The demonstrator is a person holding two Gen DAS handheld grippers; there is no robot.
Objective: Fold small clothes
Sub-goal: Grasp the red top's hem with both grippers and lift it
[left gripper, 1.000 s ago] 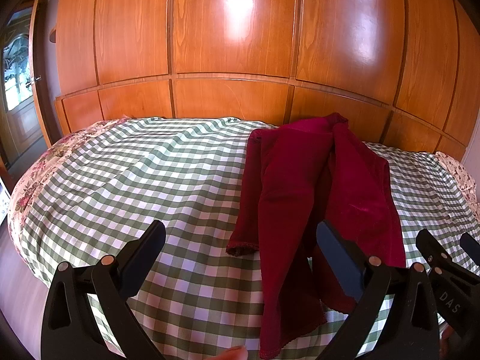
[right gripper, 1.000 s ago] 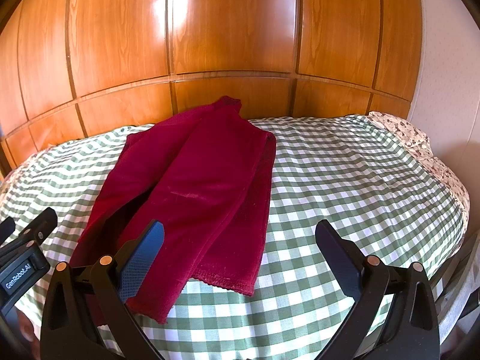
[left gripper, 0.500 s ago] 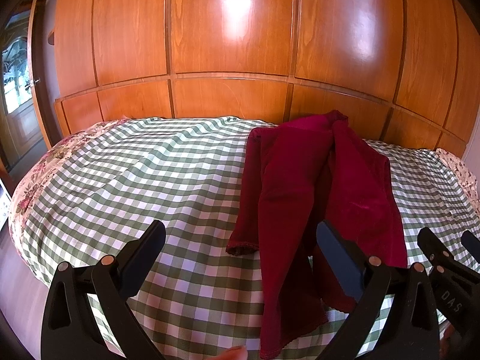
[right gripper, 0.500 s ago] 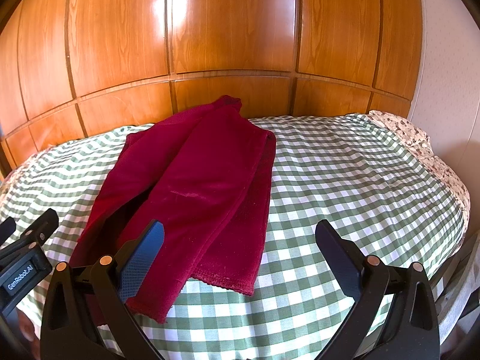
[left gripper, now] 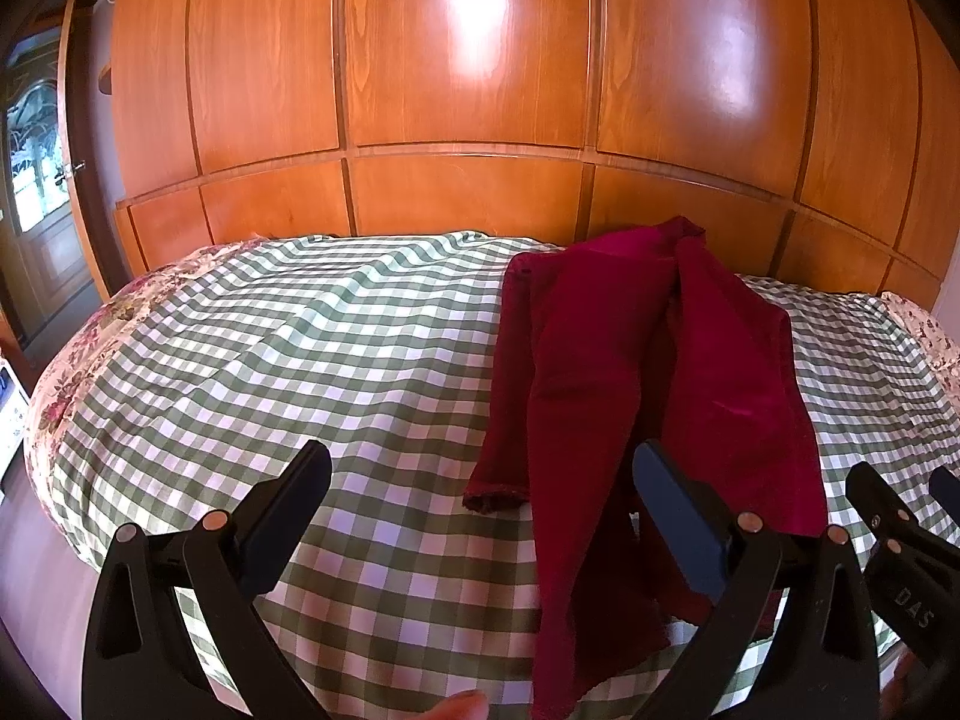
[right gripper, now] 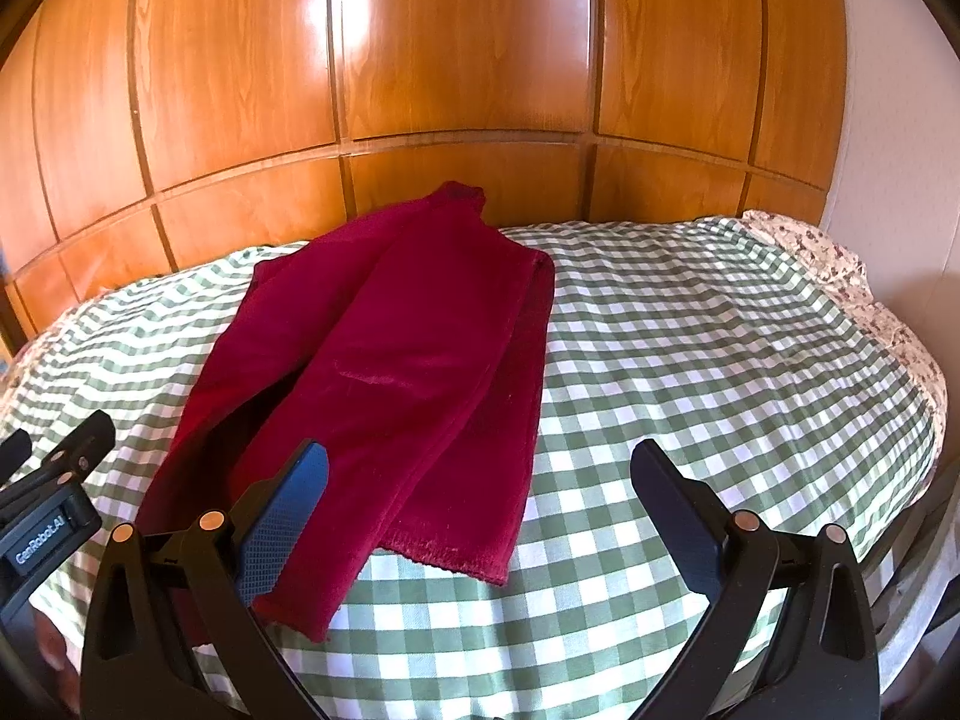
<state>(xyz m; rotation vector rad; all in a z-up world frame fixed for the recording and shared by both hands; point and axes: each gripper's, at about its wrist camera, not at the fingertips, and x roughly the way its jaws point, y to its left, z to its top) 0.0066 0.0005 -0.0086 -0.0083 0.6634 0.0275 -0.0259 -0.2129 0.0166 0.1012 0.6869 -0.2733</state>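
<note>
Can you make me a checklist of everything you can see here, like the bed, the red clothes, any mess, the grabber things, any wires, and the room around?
Surface: a bed with a green and white checked cover, lightly wrinkled, with a flowery sheet showing at the edges.
Job's things: one dark red garment lying loosely on the cover, not neatly folded, its hem near the front edge.
Clutter: nothing seen on the cover besides the garment.
Grippers: left gripper open, holding nothing; right gripper open, holding nothing. Both hover at the near edge of the bed.
Cables: nothing seen.
Surroundings: shiny wooden panels behind the bed, a door with glass at the far left, and a pale wall at the right.
</note>
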